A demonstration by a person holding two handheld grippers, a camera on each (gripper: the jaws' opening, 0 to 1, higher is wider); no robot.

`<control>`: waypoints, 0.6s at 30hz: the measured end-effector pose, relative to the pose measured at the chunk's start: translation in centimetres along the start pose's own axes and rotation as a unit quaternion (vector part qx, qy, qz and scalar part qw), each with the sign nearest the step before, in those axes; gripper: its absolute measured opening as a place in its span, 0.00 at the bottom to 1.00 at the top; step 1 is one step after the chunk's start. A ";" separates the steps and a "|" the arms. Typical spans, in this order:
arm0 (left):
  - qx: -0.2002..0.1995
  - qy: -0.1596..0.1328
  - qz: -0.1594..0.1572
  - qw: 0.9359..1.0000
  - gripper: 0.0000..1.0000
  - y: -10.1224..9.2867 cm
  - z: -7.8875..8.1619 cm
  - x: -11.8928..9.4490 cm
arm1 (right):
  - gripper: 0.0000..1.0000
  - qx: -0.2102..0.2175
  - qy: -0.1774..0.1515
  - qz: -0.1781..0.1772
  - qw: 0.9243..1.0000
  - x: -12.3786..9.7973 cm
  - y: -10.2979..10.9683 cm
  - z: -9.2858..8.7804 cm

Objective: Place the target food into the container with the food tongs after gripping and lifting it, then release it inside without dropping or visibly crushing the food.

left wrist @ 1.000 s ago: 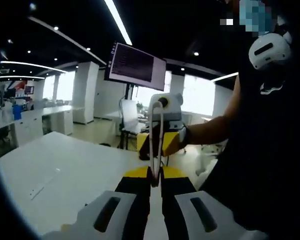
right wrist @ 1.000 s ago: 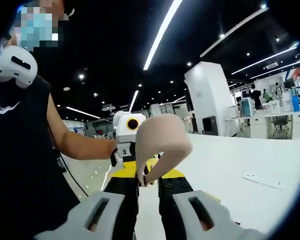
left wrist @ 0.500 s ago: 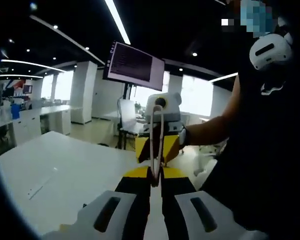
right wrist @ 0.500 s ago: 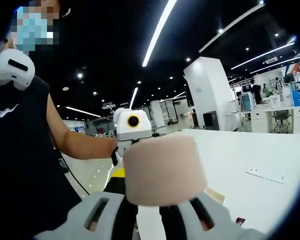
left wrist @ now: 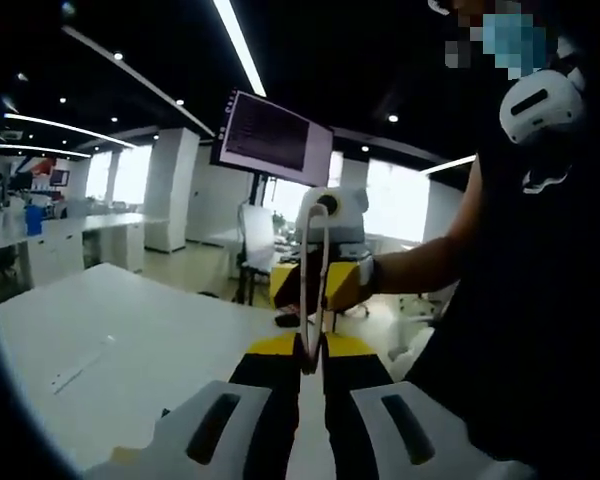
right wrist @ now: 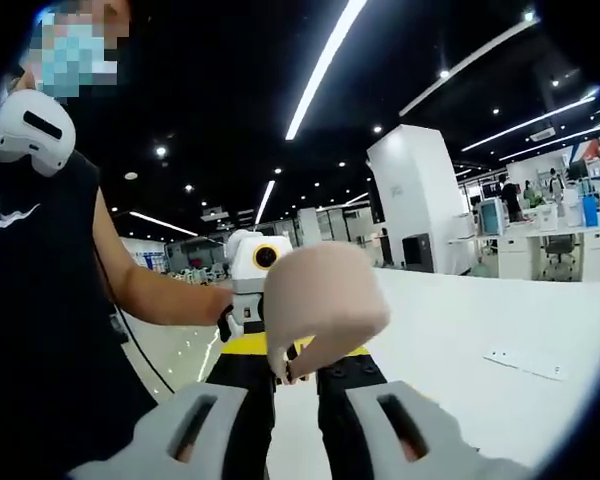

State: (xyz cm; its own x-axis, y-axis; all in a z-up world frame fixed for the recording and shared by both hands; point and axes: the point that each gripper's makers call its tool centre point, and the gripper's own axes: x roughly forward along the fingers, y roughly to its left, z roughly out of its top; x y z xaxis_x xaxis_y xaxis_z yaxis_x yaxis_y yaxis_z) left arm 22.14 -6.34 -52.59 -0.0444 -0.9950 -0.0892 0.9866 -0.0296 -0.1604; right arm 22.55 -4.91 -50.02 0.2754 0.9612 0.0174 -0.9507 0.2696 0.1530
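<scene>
Food held up at the right jaws, tongs edge-on in the left

Food point(right wrist: 322, 300), one pale pinkish-beige lump with a curled lower edge, sits raised just past the tips of the right hand-held gripper point(right wrist: 298, 375); its narrow bottom end comes down between the two black jaws, which stand nearly together on it. One pair of white food tongs point(left wrist: 314, 290) stands upright and edge-on in the left hand-held gripper point(left wrist: 311, 365), whose jaws are drawn in close against the tongs' lower end. The two hand-held grippers face each other, each level and lifted above the white surface point(left wrist: 130, 350), and each appears in the other's view with a yellow band under its white top. A person in a dark sleeveless top point(right wrist: 40, 330) stands close behind them, one bare forearm point(right wrist: 165, 300) reaching forward to the left one. Farther off are one dark monitor point(left wrist: 272, 137) on a stand, white pillars, office desks and long ceiling light strips
</scene>
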 end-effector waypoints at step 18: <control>0.013 -0.028 0.006 1.000 0.03 -0.5 1.2 -0.7 | 0.15 0.000 0.000 0.004 1.000 0.2 0.4 0.9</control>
State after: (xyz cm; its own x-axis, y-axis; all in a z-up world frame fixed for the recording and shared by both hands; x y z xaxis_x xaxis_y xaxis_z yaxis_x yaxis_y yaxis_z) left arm 21.92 -5.77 -51.25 -0.0239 -0.9990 -0.0365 0.9908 -0.0188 -0.1338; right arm 22.39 -4.69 -49.12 0.2681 0.9632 0.0189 -0.9528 0.2622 0.1533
